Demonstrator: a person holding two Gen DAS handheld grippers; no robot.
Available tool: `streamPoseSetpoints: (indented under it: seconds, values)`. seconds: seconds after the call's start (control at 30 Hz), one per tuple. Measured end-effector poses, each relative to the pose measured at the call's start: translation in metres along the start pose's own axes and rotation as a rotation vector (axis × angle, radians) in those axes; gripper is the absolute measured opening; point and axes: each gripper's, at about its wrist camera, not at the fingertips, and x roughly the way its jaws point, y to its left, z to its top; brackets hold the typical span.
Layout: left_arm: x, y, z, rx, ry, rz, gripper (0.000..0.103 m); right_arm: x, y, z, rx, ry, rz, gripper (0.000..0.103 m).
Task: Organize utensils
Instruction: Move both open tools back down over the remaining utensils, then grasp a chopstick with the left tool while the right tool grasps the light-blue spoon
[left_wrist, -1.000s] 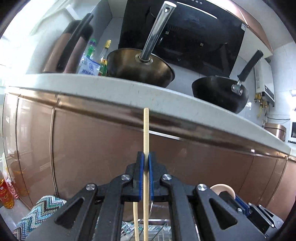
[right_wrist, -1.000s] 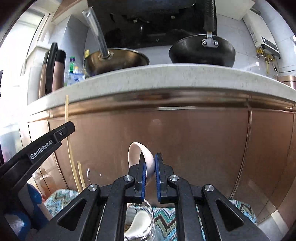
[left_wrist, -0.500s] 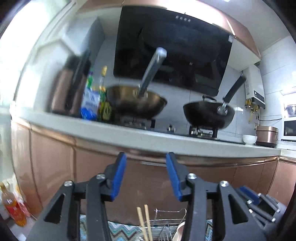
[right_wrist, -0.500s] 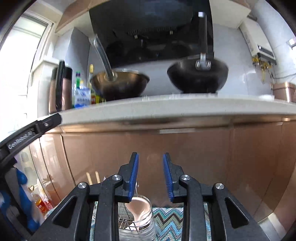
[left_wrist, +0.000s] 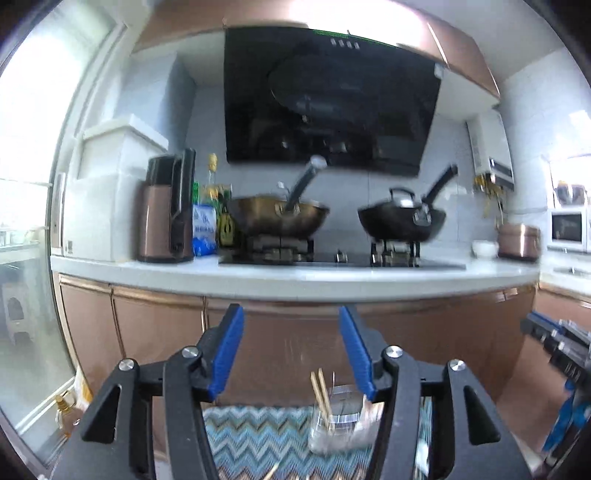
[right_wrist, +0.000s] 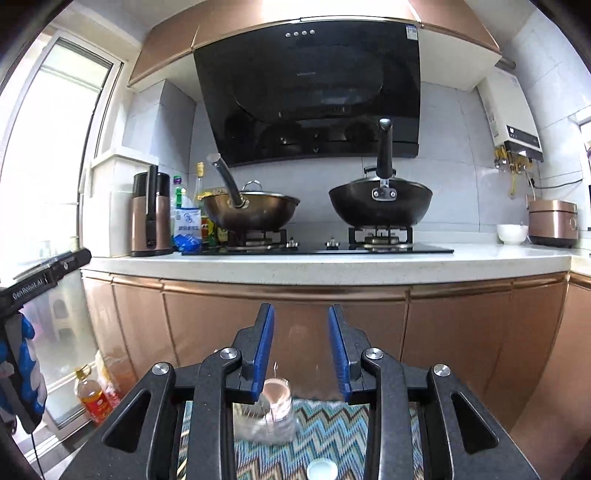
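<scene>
Above a glass jar on the zigzag mat: 2 chopsticks stand upright inside; the left gripper, opening and empty, hangs nearer; the right gripper, parted and empty, overlooks the jar's spoon.

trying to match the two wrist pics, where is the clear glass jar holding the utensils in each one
Left wrist view: the clear glass jar sits low, right of centre, on the zigzag mat, with wooden chopsticks standing in it.
Right wrist view: the jar is bottom centre, below the gripper's left finger; no chopsticks are clear there.
Shared landmark: the black wok on the right burner.
</scene>
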Motion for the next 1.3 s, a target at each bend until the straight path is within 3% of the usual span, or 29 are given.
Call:
streamPoseSetpoints:
  seconds: [0.17,0.3,0.53,0.9,1.03,1.3]
  values:
    - [-0.001,0.003,-0.033,0.035,0.146,-0.018,0.052,-0.011,-0.021,-0.024,0.024,0.108,0.021,0.03]
    - [0.008,0.007,-0.075,0.045,0.276,-0.017,0.052,-0.012,-0.038,-0.055,0.02,0.189,-0.011,0.03]
    - [0.044,0.017,-0.136,-0.008,0.462,-0.02,0.051,0.004,-0.071,-0.106,0.078,0.327,-0.034,0.03]
    - [0.125,0.017,-0.211,-0.117,0.842,-0.114,0.048,0.075,-0.091,-0.175,0.198,0.577,0.119,0.029]
    - [0.147,0.018,-0.225,-0.124,0.924,-0.118,0.037,0.094,-0.09,-0.192,0.197,0.631,0.142,0.029]
    - [0.179,0.016,-0.246,-0.135,1.05,-0.157,0.035,0.126,-0.093,-0.216,0.218,0.72,0.198,0.029]
